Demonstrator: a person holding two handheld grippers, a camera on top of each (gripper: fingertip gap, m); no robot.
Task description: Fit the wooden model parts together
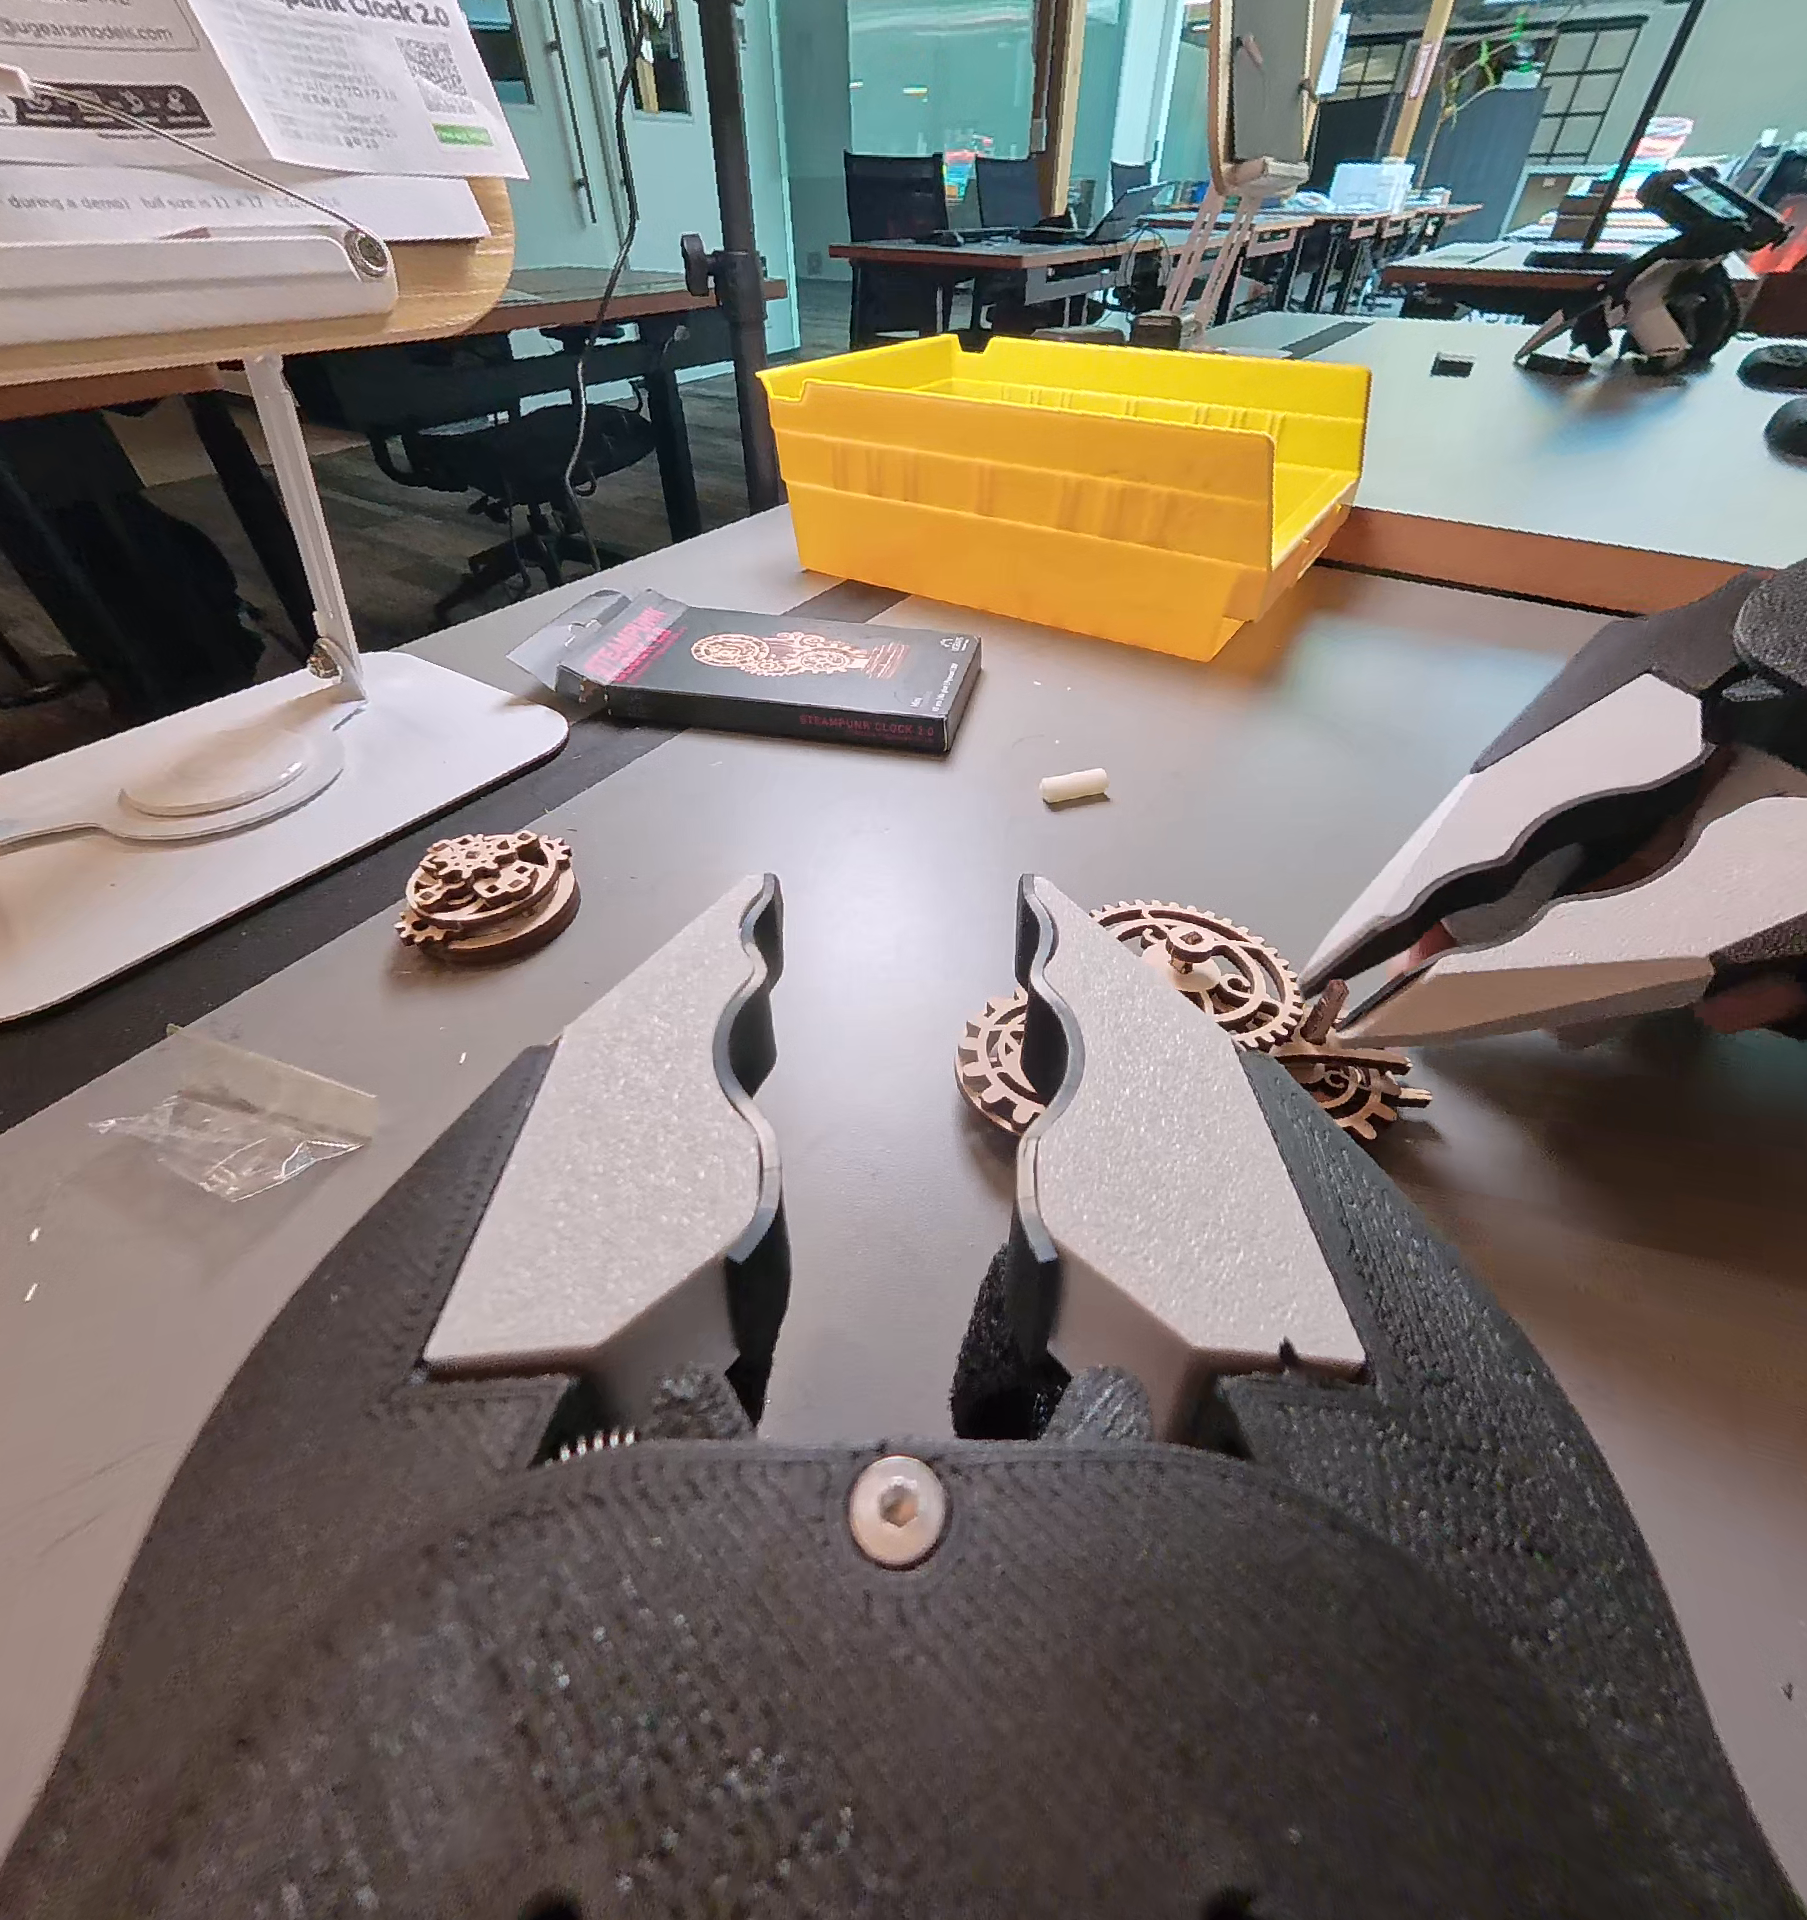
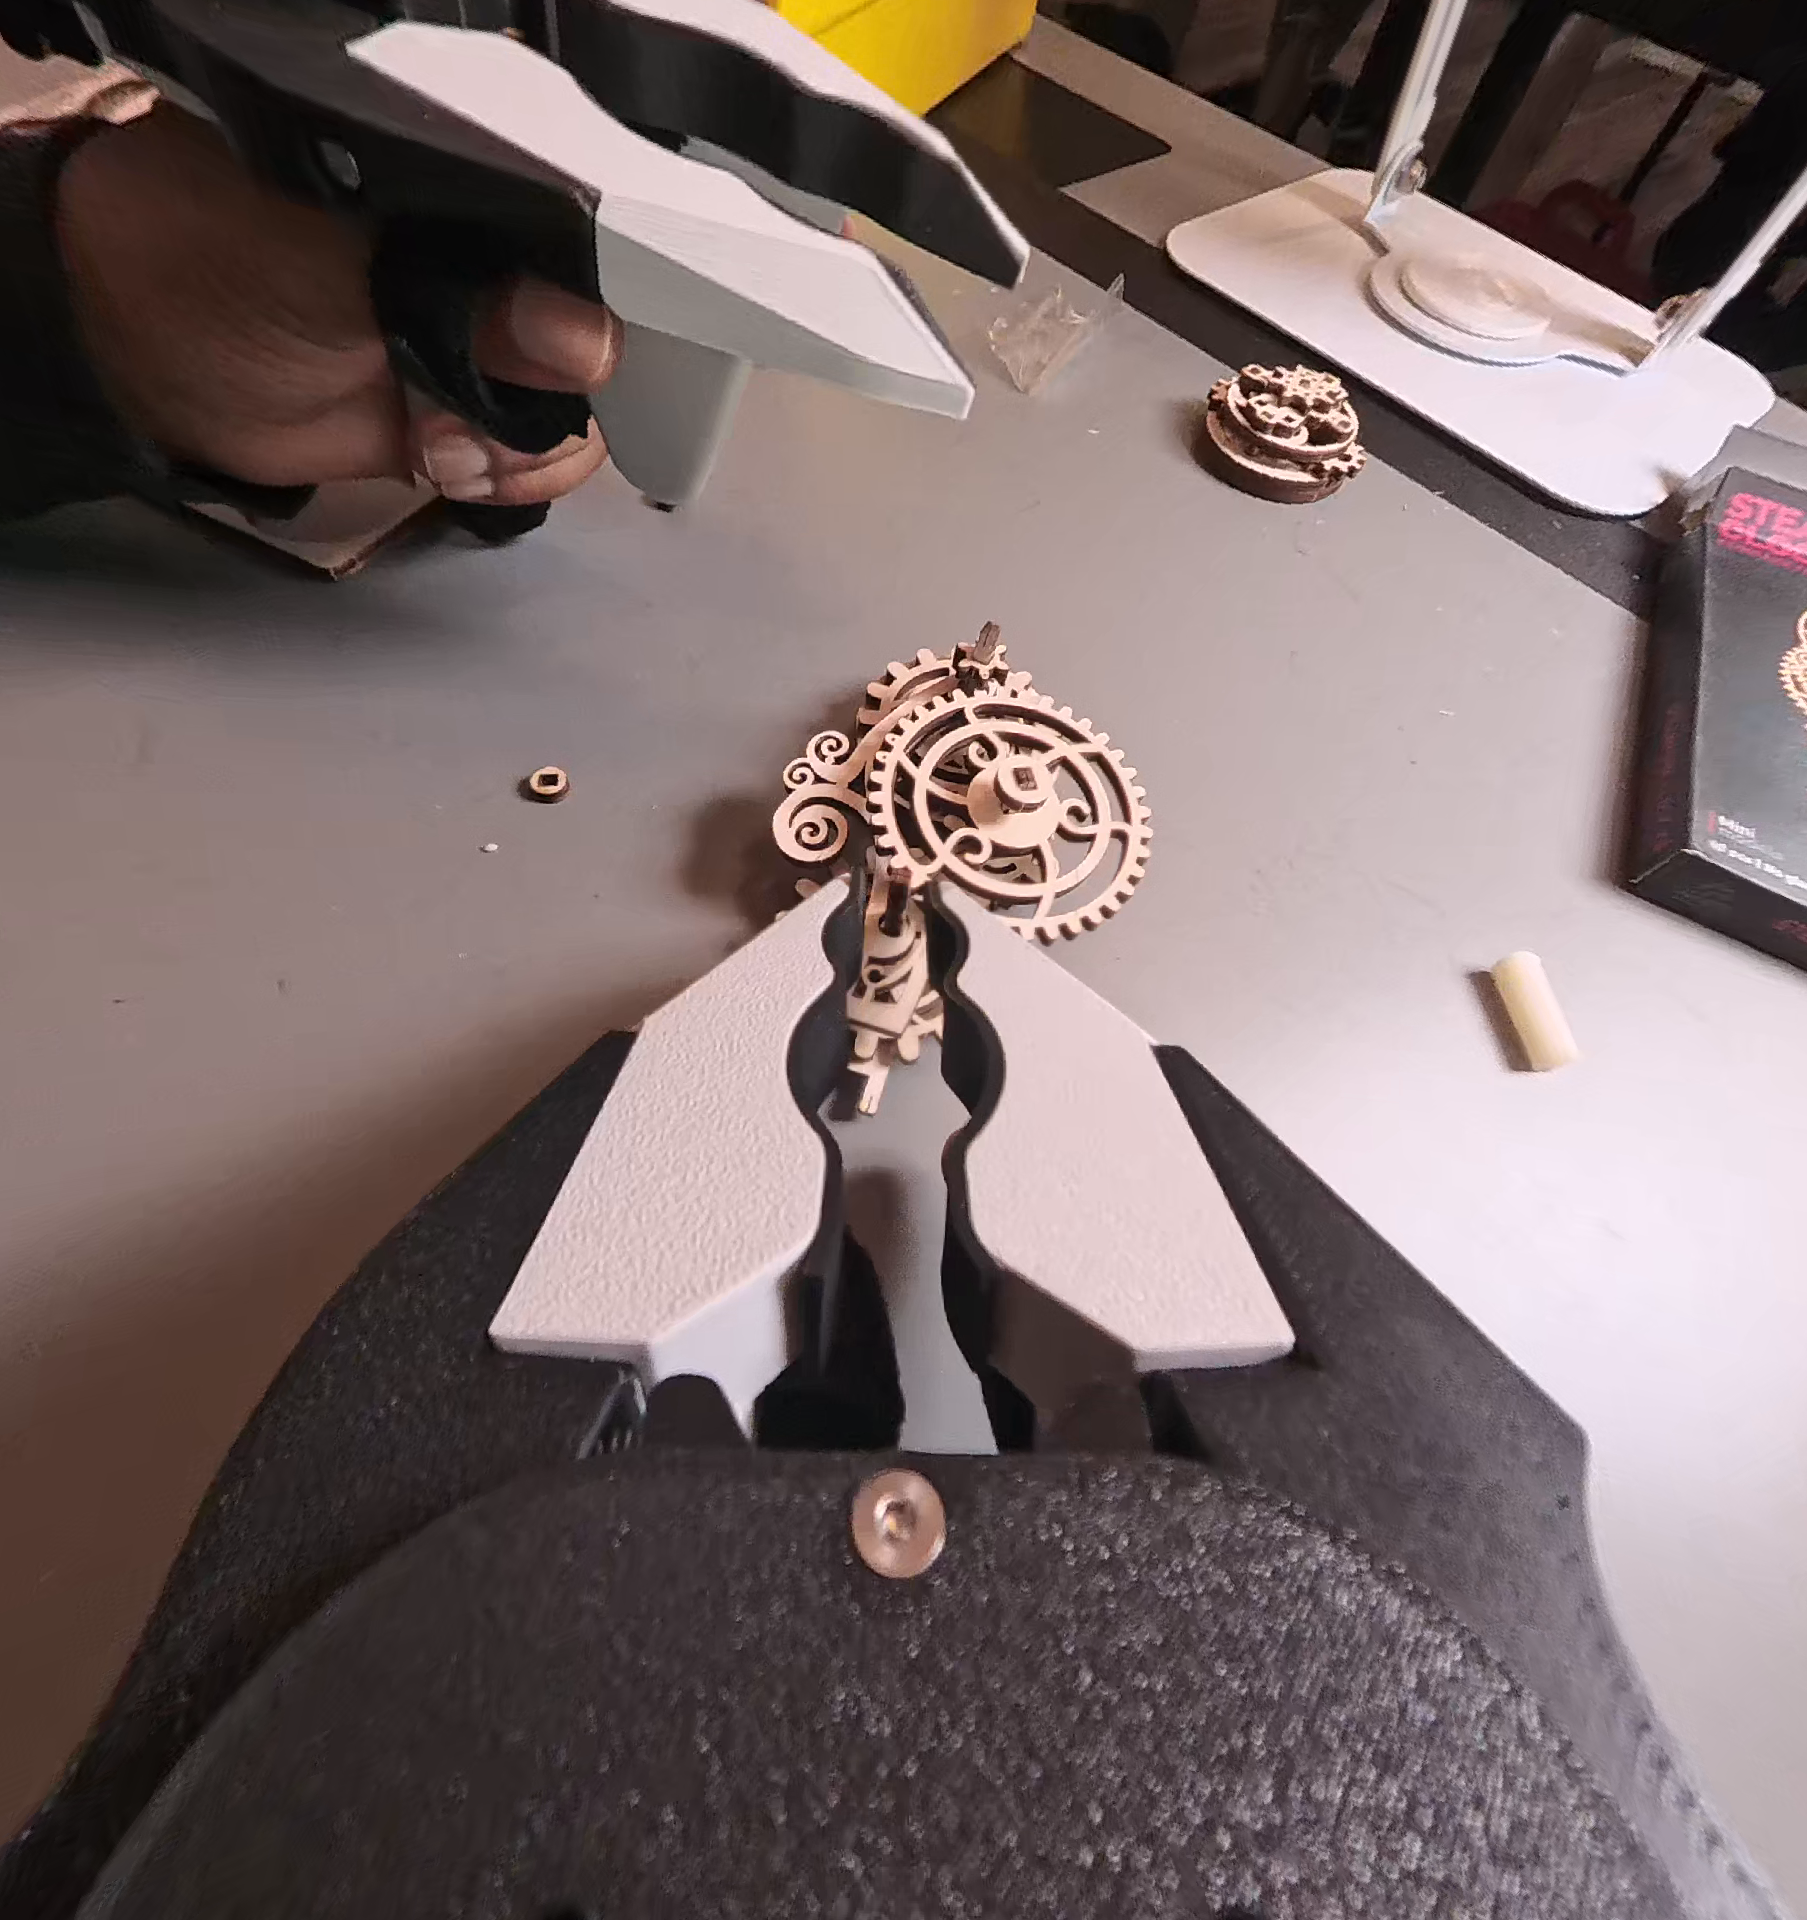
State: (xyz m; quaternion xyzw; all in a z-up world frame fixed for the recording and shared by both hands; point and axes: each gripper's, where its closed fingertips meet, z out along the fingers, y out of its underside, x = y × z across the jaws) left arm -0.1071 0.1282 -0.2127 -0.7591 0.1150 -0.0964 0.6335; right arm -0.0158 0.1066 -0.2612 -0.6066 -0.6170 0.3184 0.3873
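Note:
A pale wooden gear assembly [image 2: 1013,810] with a large toothed wheel and scroll arms lies on the grey table [image 2: 255,935]. My right gripper [image 2: 891,904] is shut on its narrow lower end, with both pads against the wood. In the left wrist view the right gripper [image 1: 1330,1006] reaches in from the right onto the same assembly [image 1: 1221,966]. My left gripper [image 1: 899,894] is open and empty just left of it, and it also shows in the right wrist view [image 2: 987,338], held above the table. A round wooden gear base [image 1: 488,899] sits apart at the left.
A small wooden washer [image 2: 546,784] and a cream cylinder [image 2: 1533,1013] lie loose. A black box [image 1: 774,675], a yellow bin [image 1: 1065,488], a white stand base [image 1: 203,769] and a clear plastic bag [image 1: 234,1122] sit around the work area. About 10 cm separates my right fingertips from the small wooden washer [image 2: 546,784].

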